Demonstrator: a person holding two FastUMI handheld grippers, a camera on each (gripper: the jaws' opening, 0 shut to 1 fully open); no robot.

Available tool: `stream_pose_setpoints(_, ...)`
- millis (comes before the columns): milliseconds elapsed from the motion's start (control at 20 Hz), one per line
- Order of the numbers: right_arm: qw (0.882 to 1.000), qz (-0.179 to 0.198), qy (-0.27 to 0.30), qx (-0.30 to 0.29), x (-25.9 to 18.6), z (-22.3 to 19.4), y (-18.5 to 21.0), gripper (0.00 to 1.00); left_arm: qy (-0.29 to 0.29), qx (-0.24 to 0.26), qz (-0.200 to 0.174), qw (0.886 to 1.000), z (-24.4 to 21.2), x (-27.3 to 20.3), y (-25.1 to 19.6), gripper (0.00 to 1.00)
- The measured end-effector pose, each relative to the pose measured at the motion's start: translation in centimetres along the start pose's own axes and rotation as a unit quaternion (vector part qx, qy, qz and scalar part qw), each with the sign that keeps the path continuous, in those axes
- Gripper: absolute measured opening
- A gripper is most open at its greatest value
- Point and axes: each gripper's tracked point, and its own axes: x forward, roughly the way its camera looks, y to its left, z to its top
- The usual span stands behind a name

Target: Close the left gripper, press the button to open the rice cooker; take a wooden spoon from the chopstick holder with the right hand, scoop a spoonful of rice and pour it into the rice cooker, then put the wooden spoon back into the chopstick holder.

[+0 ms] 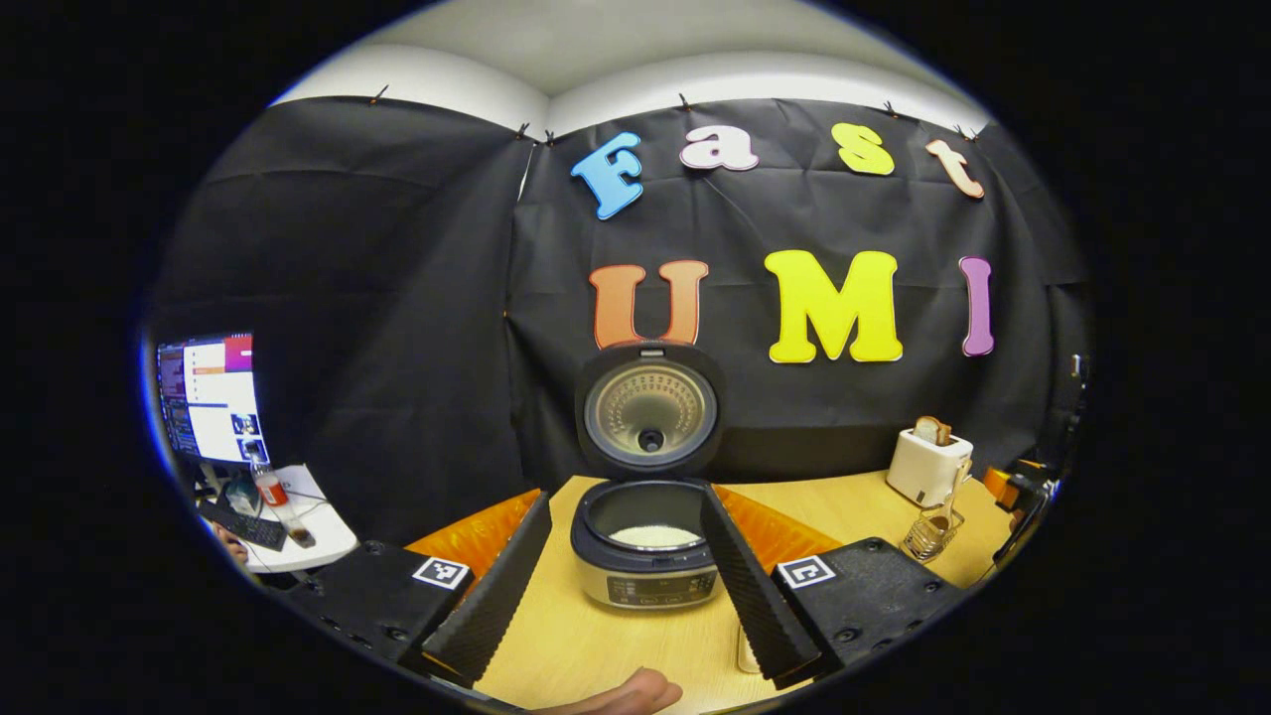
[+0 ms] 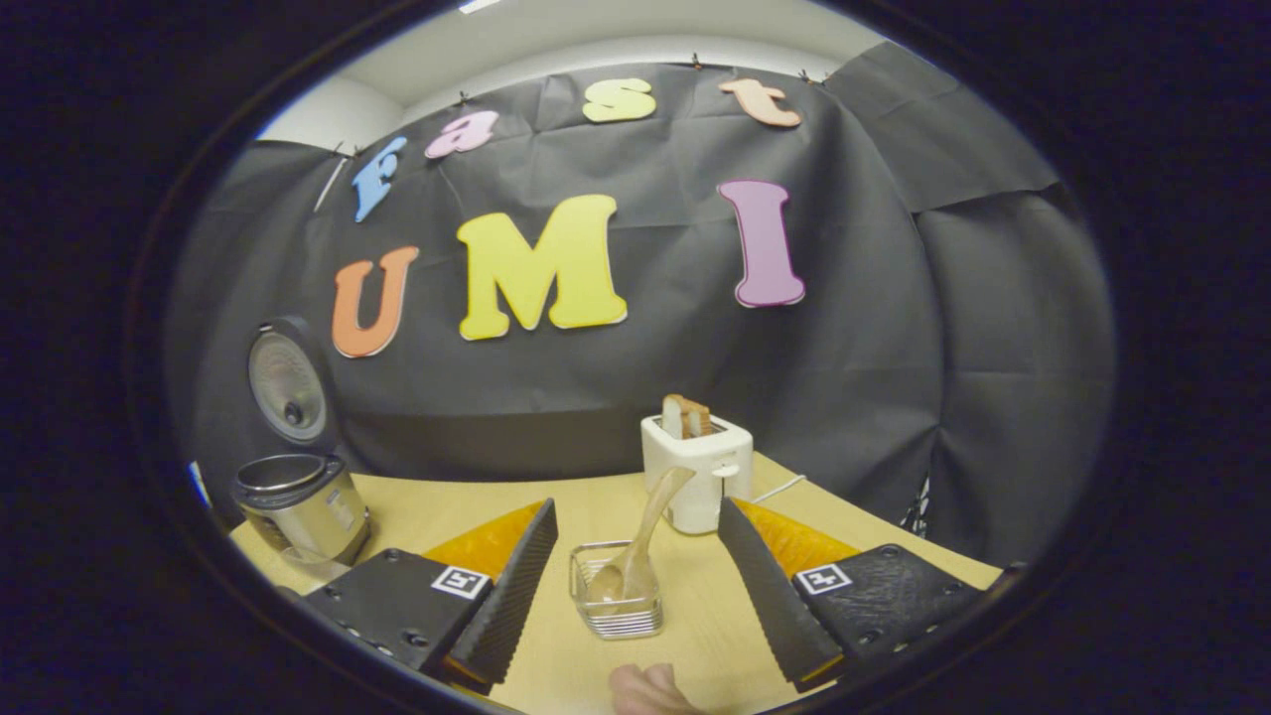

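In the left gripper view, the left claw (image 1: 626, 576) has its two fingers spread wide apart and holds nothing, framing the rice cooker (image 1: 645, 556), which stands on the wooden bench (image 1: 586, 645) straight ahead at twelve o'clock. The cooker's lid (image 1: 649, 411) stands upright and open, and white rice (image 1: 653, 536) lies in the inner pot. At about two o'clock from the cooker sits a white toaster (image 1: 927, 465) with bread in its slot, and just in front of it the wire chopstick holder (image 1: 929, 536). In the right gripper view, the right claw (image 2: 635, 586) is also spread wide and empty, with the chopstick holder (image 2: 616, 591) between its fingers on the bench. The wooden spoon (image 2: 640, 541) stands in the holder, bowl down, handle leaning toward one o'clock in front of the toaster (image 2: 697, 472). The cooker (image 2: 301, 506) sits far off at nine o'clock.
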Motion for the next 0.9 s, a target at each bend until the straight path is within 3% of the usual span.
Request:
stream_pose_setpoints(50, 1.000, 0.011, -0.012, -0.012, -1.1, 0.3, 0.4, 0.92, 0.002, 0.006, 0.007, 1.000, 1.4, 0.6, 0.3, 0.96)
stream_pose_setpoints(100, 0.999, 0.021, -0.018, -0.022, -1.9, 0.5, 1.0, 0.96, 0.001, 0.008, 0.001, 1.000, 2.8, 1.3, 0.0, 0.96)
stream_pose_setpoints(250, 0.998, 0.048, -0.021, -0.028, -3.1, 0.2, 1.9, 0.95, -0.010, -0.011, -0.025, 1.000, 6.2, 4.2, -2.1, 0.96)
stream_pose_setpoints(500, 0.995, 0.097, -0.021, -0.015, -3.9, -0.5, 2.8, 0.91, -0.069, 0.005, 0.001, 0.998, 10.4, 11.6, -2.6, 0.96)
stream_pose_setpoints(550, 0.994, 0.102, -0.028, -0.016, -4.0, -0.3, 2.8, 0.96, -0.088, 0.006, 0.010, 0.996, 11.3, 13.3, -2.4, 0.96)
stream_pose_setpoints(700, 0.991, 0.120, -0.050, -0.020, -4.2, 0.3, 3.0, 1.00, -0.120, 0.013, 0.025, 0.992, 12.2, 18.7, -1.8, 0.96)
stream_pose_setpoints(750, 0.990, 0.129, -0.056, -0.018, -4.2, 0.4, 3.3, 0.92, -0.119, 0.014, 0.027, 0.992, 12.0, 20.3, -1.6, 0.96)
stream_pose_setpoints(800, 0.988, 0.139, -0.060, -0.017, -4.0, 0.6, 3.7, 0.95, -0.119, 0.010, 0.027, 0.992, 11.7, 21.8, -1.8, 0.96)
stream_pose_setpoints(900, 0.985, 0.158, -0.068, -0.011, -3.9, 0.6, 4.2, 0.92, -0.124, -0.004, 0.014, 0.992, 11.9, 24.2, -2.4, 0.96)
